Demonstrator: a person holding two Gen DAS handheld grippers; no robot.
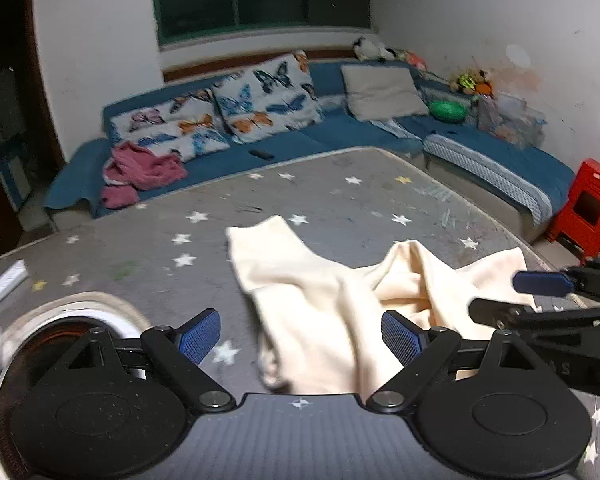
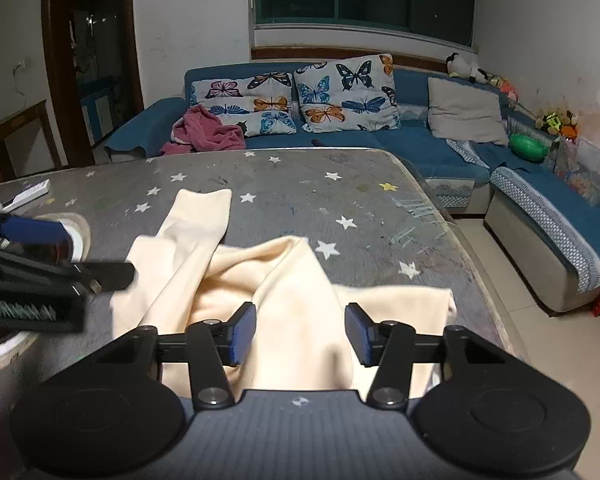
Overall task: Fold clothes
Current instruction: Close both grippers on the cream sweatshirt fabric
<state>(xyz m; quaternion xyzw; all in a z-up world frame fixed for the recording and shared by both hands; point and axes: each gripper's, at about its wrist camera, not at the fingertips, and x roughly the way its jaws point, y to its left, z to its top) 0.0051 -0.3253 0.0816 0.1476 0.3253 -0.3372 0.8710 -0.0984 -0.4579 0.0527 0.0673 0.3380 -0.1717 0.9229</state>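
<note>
A cream garment [image 1: 332,300] lies crumpled on the grey star-patterned table [image 1: 340,184], one leg or sleeve stretched toward the far side. In the right wrist view the same garment [image 2: 260,280] bunches up into a raised fold in the middle. My left gripper [image 1: 300,334] is open, its blue pads either side of the garment's near edge, holding nothing. My right gripper [image 2: 300,334] is open with the raised fold between its pads, not clamped. The right gripper also shows at the right edge of the left wrist view [image 1: 540,296]; the left gripper shows at the left of the right wrist view [image 2: 40,256].
A round white dish with a dark inside [image 1: 60,332] sits at the table's near left. A white remote [image 2: 28,194] lies at the far left edge. A blue corner sofa [image 2: 420,148] with butterfly cushions and a pink garment [image 2: 208,130] stands behind. A red stool [image 1: 588,204] is at the right.
</note>
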